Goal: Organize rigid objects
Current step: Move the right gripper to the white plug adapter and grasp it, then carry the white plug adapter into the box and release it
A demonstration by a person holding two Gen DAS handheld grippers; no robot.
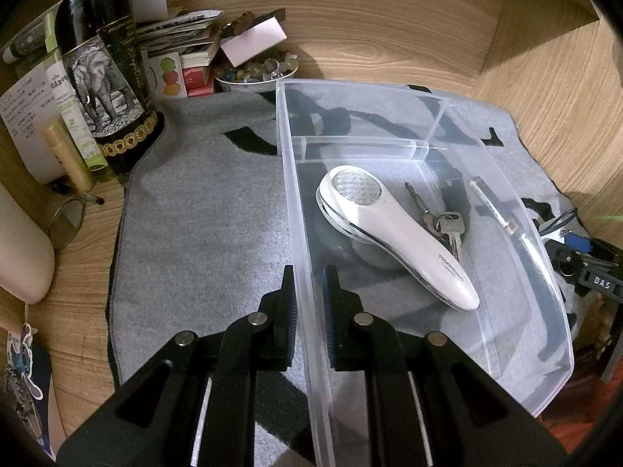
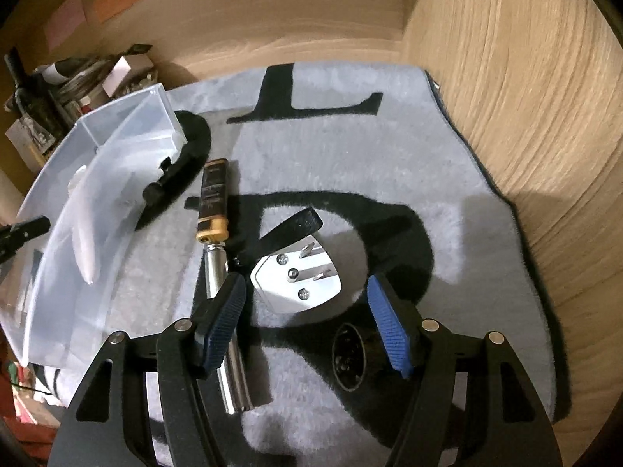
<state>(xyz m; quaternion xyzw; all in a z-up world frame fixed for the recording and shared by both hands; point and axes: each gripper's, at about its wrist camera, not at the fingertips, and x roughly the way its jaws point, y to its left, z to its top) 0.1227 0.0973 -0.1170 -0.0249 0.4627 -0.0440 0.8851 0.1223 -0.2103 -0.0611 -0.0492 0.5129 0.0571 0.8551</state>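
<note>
On the wood-grain tabletop (image 1: 389, 19) we see a fuzzy grey mat (image 1: 202, 214) carrying a clear plastic bin (image 1: 545, 272), its wall pinched by our left gripper (image 1: 310, 292), holding a glossy white "TOUCHBeauty" device (image 1: 393, 229) beside keys (image 1: 447, 225), while our right gripper (image 2: 307, 303) gapes over a white plug (image 2: 296, 280).

White plug (image 2: 298, 278) prongs-up on mat, clear bin (image 1: 560, 354) holding white handheld device (image 1: 393, 229), keys (image 1: 444, 225)
</note>
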